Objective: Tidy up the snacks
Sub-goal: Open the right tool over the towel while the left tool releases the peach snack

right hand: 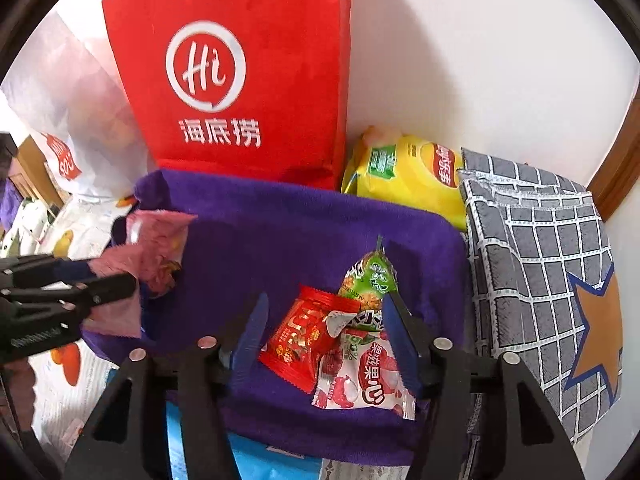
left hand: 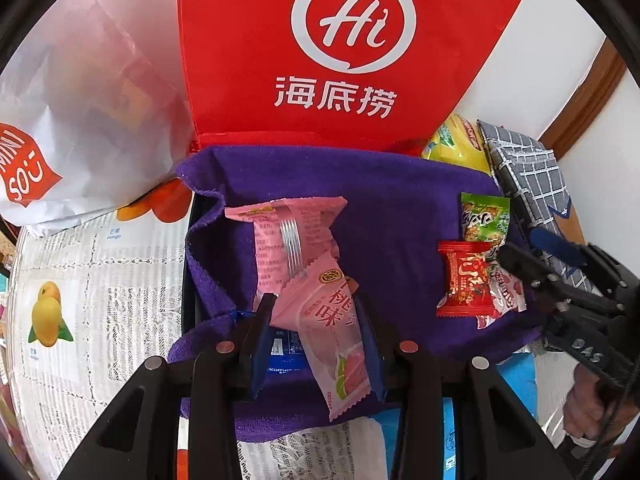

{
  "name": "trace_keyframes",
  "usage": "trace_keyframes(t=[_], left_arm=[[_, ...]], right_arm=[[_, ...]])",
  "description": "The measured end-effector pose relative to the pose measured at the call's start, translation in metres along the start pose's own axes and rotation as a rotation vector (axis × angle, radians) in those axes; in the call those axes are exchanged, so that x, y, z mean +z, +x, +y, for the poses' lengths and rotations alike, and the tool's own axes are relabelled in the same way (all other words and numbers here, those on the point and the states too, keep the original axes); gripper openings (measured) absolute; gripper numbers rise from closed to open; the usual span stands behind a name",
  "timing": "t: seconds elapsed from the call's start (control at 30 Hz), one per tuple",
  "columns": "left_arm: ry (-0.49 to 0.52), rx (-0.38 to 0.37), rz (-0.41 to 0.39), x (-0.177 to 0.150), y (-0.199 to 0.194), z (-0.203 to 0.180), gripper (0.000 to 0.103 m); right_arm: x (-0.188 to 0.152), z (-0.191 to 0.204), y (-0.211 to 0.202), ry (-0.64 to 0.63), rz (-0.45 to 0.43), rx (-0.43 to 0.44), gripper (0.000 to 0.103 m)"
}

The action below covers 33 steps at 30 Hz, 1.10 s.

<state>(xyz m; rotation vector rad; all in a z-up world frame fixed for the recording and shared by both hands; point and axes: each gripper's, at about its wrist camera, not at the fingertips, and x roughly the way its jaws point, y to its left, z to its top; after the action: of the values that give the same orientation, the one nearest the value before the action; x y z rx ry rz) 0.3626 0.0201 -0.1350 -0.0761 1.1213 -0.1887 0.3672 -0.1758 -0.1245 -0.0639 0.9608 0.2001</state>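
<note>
Closest in, the left gripper has its blue pads spread around a pink peach snack packet; the packet lies between them, and whether either pad presses it I cannot tell. A second pink packet lies just beyond, overlapped by the first, on a purple towel.

The right gripper is spread wide over three small sweets on the same towel: a red candy, a white lychee candy touching it, and a green candy farther out near the right-hand pad. The jaws straddle the pile without closing on any of it.

The middle of the towel between the two groups is bare cloth. Its left edge is rumpled and folded over, with a fruit-print tablecloth beyond. To the right, a grey checked cloth sits beside the towel.

At the back, a red Haidilao bag stands against the wall, a yellow chip bag beside it, a white plastic bag to the left.
</note>
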Motion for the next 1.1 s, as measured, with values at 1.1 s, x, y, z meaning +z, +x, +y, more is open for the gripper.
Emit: trace_keyframes(t=[1.1], left_arm=[[0.085,0.009,-0.063,-0.006,-0.057,-0.030,0.062]], right_arm=[[-0.020,-0.009,-0.078,0.046,-0.063,-0.136,0.078]])
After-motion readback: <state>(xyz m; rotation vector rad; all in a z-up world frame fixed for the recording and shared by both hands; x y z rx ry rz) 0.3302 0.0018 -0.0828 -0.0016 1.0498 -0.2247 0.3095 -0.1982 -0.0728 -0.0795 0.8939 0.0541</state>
